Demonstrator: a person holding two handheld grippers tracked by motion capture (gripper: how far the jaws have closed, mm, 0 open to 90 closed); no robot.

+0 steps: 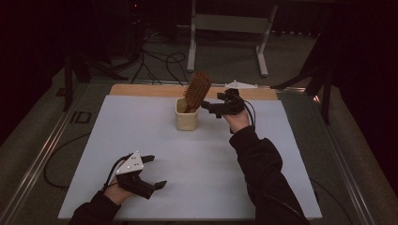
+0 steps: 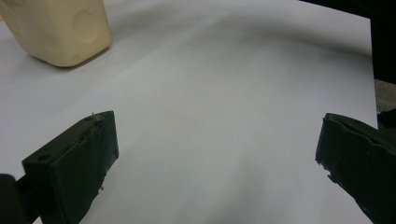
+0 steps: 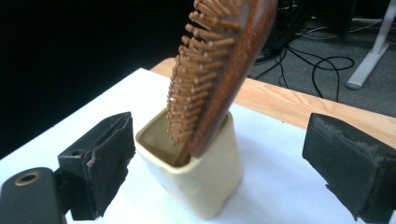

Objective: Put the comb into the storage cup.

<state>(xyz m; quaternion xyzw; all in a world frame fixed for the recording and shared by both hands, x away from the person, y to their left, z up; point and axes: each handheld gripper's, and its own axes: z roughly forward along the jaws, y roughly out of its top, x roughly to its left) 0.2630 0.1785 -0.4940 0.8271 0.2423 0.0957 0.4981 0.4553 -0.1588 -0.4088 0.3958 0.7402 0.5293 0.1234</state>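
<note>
One wooden paddle hairbrush (image 1: 197,90), bristles like pegs, stands handle-down and tilted in one cream cup (image 1: 186,117) at twelve o'clock on my white worktop (image 1: 197,159). My right claw (image 1: 212,108) hovers released just beside it at three o'clock; my left claw (image 1: 154,171) rests released at seven o'clock. Cables cross the dim floor (image 1: 225,56) beyond.

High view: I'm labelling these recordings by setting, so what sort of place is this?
Probably a lab or recording studio rather than a home: a table under a plain white sheet, loose cables on a grey floor, a metal stand, dark surroundings.
</note>
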